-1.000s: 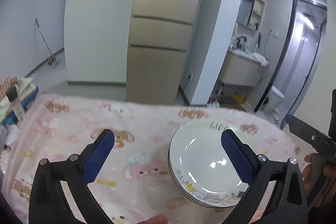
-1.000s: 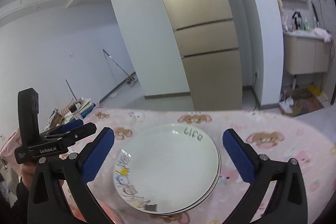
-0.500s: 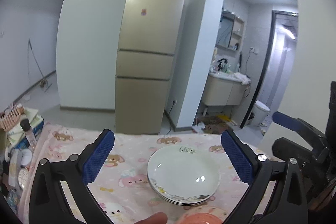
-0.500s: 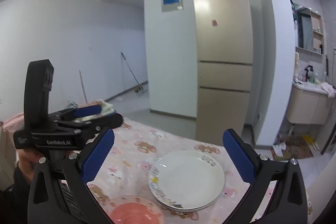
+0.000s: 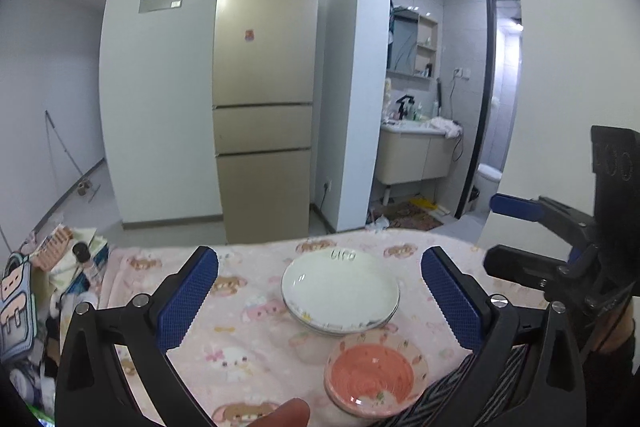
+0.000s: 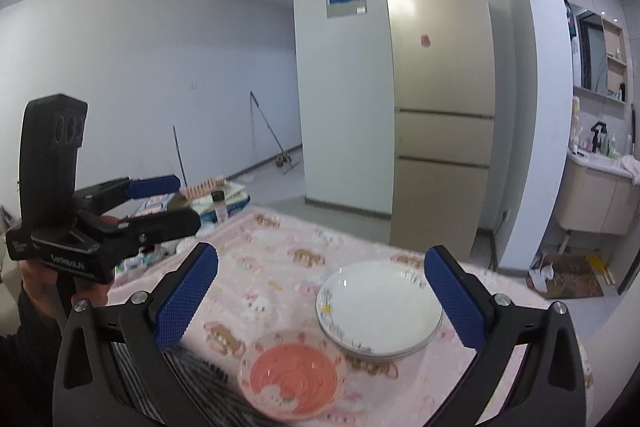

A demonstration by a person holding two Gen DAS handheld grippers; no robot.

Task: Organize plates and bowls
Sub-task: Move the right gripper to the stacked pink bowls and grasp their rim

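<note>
A stack of white plates (image 5: pixel 340 293) with printed rims sits on the pink cartoon-print cloth (image 5: pixel 248 339); it also shows in the right wrist view (image 6: pixel 378 309). A pink bowl (image 5: pixel 374 373) with a coral inside stands just in front of the stack, also in the right wrist view (image 6: pixel 294 373). My left gripper (image 5: pixel 320 291) is open and empty, held back above the table. My right gripper (image 6: pixel 322 295) is open and empty too, raised behind the dishes. Each gripper shows at the edge of the other's view.
A gold fridge (image 5: pixel 264 99) and a white wall stand beyond the table. Clutter with a bottle (image 5: pixel 86 259) and boxes lies off the table's left end. A bathroom vanity (image 5: pixel 416 155) is at the back right. A striped dark cloth (image 6: pixel 200 375) lies at the near edge.
Both grippers have pulled back and up from the plate stack, so the plates look smaller and the pink bowl has come into view in front of them. Both jaws stayed open.
</note>
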